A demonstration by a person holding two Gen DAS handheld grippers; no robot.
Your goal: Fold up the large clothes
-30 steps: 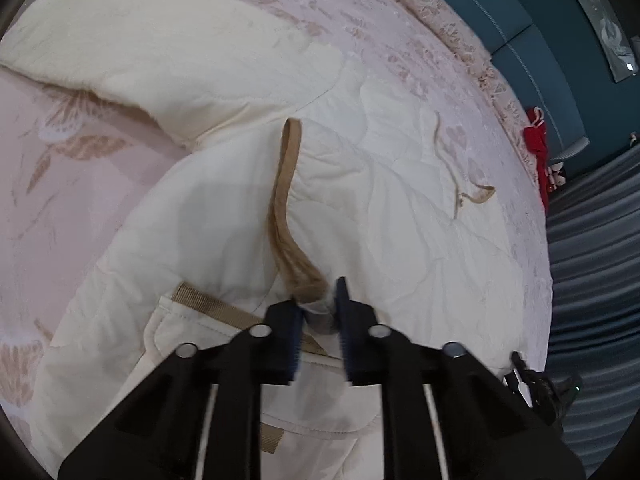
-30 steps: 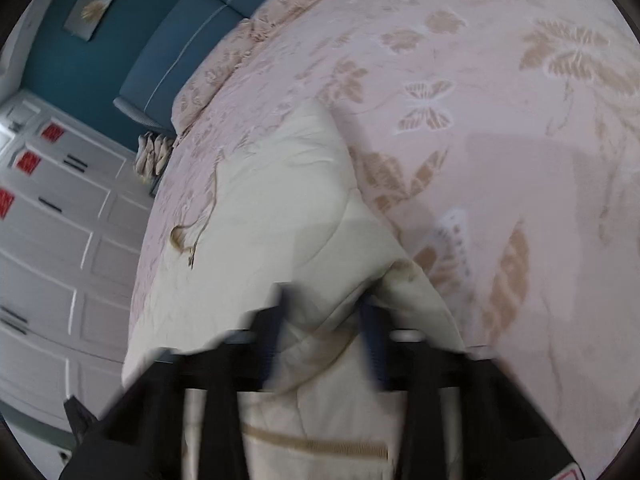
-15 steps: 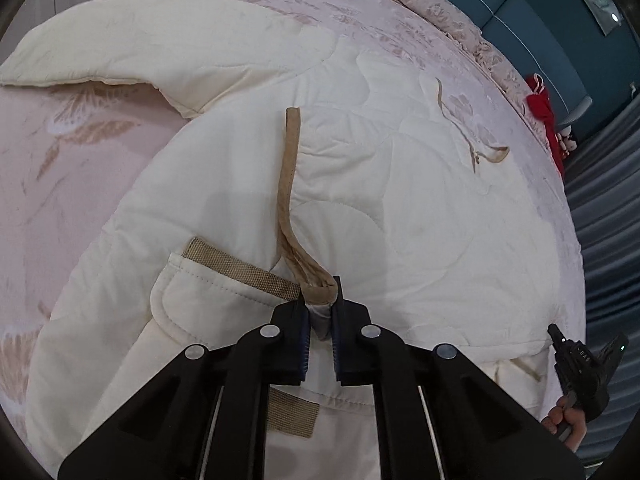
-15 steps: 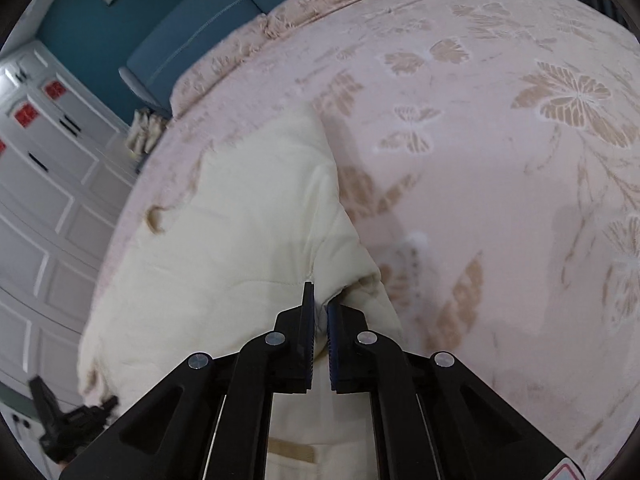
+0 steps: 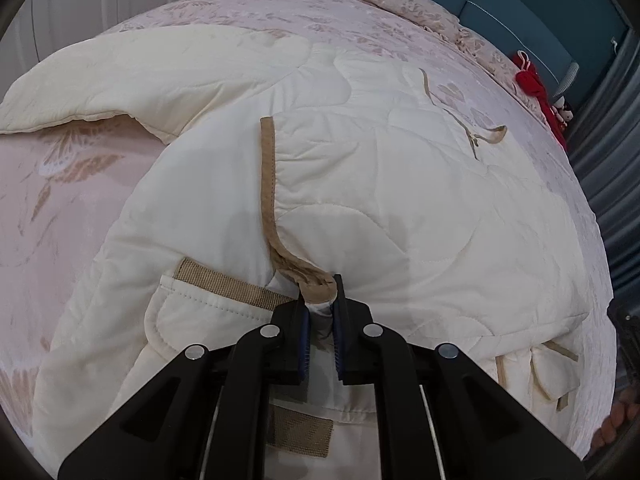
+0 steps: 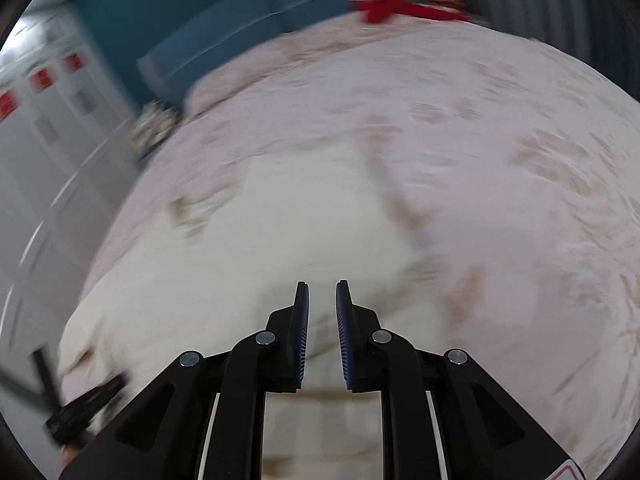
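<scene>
Pink floral bedspread [image 5: 72, 216] under everything, teal headboard [image 5: 520, 4] beyond, red cloth [image 5: 532, 84] near the far edge; cream quilted garment [image 5: 400, 208] spread wide across the bed, one sleeve-like part [image 5: 132, 80] thrown out to the left in the left wrist view, a thin tan cord [image 5: 472, 132] lying loose on top.

Left hand-held gripper [image 5: 320, 304] clamped on the garment's tan-bound edge [image 5: 268, 176], a bunched knot of binding and cream fabric pinched between the pads; right hand-held gripper [image 6: 322, 308] with jaws opening, a clear gap between the blue pads, nothing between them, garment lying below and blurred in that view.

Likely to handle as soft, padded and bulky: light for its spread, limp, prone to sagging and sliding off a single pinch; quilted layers thick enough to resist a crisp crease. Best taken at the bound edges or corners, where the tan tape gives firmer purchase than the puffy middle; two well-separated holds probably needed to carry a fold across without the bulk slumping.
</scene>
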